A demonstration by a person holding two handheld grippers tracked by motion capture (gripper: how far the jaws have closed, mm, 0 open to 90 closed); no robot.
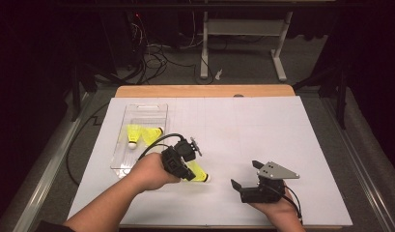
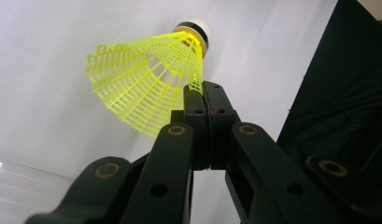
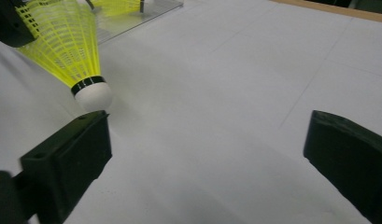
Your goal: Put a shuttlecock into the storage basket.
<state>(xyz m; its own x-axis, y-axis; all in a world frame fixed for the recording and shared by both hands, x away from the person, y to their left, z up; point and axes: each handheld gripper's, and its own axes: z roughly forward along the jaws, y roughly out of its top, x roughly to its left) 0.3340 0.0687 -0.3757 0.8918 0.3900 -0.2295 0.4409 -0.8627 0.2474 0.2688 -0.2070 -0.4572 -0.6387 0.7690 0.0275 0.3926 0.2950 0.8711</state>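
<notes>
At the left of the high view we see a clear plastic tray (image 1: 119, 159) lying on the white table sheet (image 1: 262, 130), with two yellow shuttlecocks (image 1: 143, 135) resting inside it side by side.

Just right of the tray, our left gripper (image 1: 188, 169) holds a third yellow shuttlecock (image 1: 199, 173). In the left gripper view its jaws are pressed tightly together on the edge of the yellow mesh skirt, and the shuttlecock (image 2: 146, 81) stands out beyond them with its white cork tip pointing away. In the high view that cork tip points right, toward the other hand, low over the sheet.

Farther right, near the front edge of the table, our right gripper (image 1: 244, 175) sits in the right hand with its jaws spread wide and nothing between them. In the right gripper view the held shuttlecock (image 3: 67, 51) hangs at the upper left, its cork just above and close to the tip of the left-hand jaw, apart from it, while the other jaw stands well off over bare sheet.
</notes>
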